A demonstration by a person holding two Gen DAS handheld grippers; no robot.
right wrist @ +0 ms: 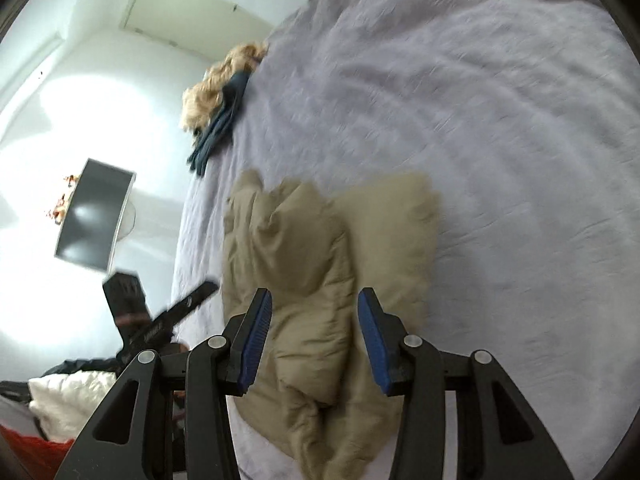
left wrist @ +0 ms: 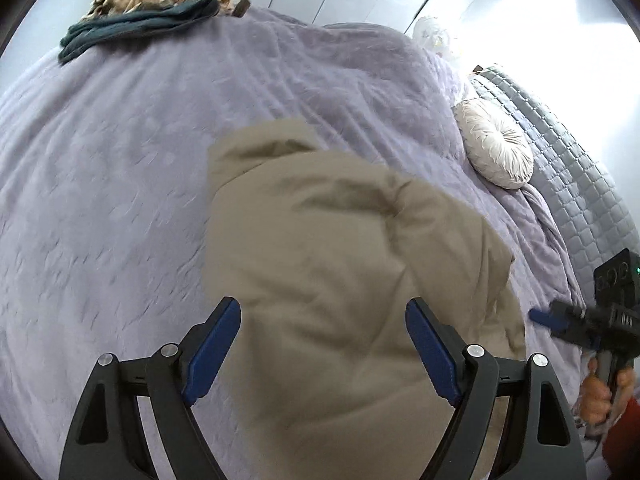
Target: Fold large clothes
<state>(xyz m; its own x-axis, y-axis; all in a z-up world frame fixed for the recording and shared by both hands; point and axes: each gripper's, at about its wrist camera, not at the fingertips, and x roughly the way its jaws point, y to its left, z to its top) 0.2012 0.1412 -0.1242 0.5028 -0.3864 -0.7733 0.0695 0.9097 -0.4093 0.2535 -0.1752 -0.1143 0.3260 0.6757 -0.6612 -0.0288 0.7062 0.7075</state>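
Observation:
A tan padded garment [left wrist: 340, 264] lies bunched on the lilac bed cover [left wrist: 120, 160], and the right wrist view shows the same garment [right wrist: 312, 280] in thick folds. My left gripper [left wrist: 323, 310] hovers above it, open wide, its blue pads clear of the cloth. My right gripper [right wrist: 315, 300] also hangs over the garment, open at a narrower gap with nothing pinched. The right gripper [left wrist: 538, 315] appears at the far right edge of the left wrist view, held by a hand. The left gripper [right wrist: 212, 287] shows at the left of the right wrist view.
A pile of beige and dark teal clothes [left wrist: 148, 4] sits at the far edge of the bed. A round pleated cushion [left wrist: 496, 146] rests by the quilted grey headboard [left wrist: 576, 168]. A dark monitor [right wrist: 94, 216] stands against the white wall beyond the bed.

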